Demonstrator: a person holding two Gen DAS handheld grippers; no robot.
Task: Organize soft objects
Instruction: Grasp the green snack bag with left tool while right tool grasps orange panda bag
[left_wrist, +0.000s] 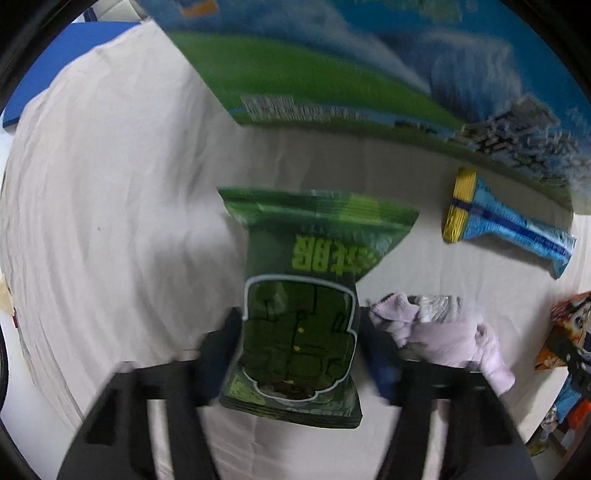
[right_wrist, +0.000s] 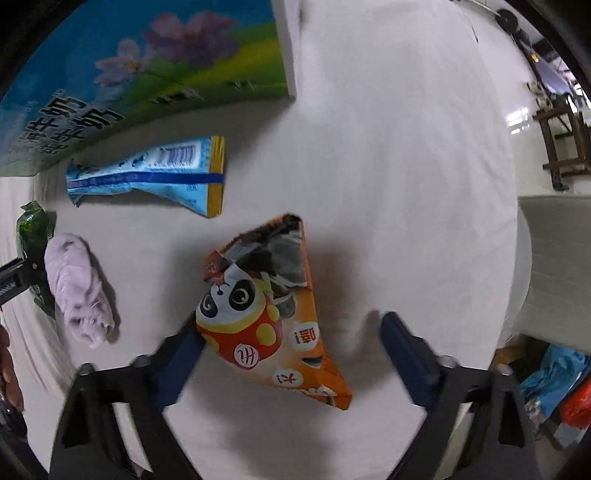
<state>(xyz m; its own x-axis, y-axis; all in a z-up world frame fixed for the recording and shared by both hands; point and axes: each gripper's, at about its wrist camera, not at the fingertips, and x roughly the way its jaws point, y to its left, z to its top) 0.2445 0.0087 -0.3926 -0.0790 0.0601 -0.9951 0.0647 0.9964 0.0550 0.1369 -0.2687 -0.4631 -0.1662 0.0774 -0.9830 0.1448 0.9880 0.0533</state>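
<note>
Left gripper (left_wrist: 301, 354): you pinch the green snack bag (left_wrist: 299, 306) above the white sheet (left_wrist: 110, 221); squeeze softly.
Right gripper (right_wrist: 291, 354): spread wide around the orange panda bag (right_wrist: 273, 317); center it, then close slowly.

A green packet (left_wrist: 299, 306) is clamped in the left gripper (left_wrist: 301, 354); a lilac cloth (left_wrist: 443, 332) lies just beside.

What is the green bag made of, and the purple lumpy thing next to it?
The green snack bag looks like thin glossy plastic film: it shines, crinkles, and has a crimped sealed edge. The left gripper is shut on it. The purple bundle looks like soft matte cloth, maybe knit or terry: no shine, floppy rolled folds. The exact fabric is hard to tell.
</note>
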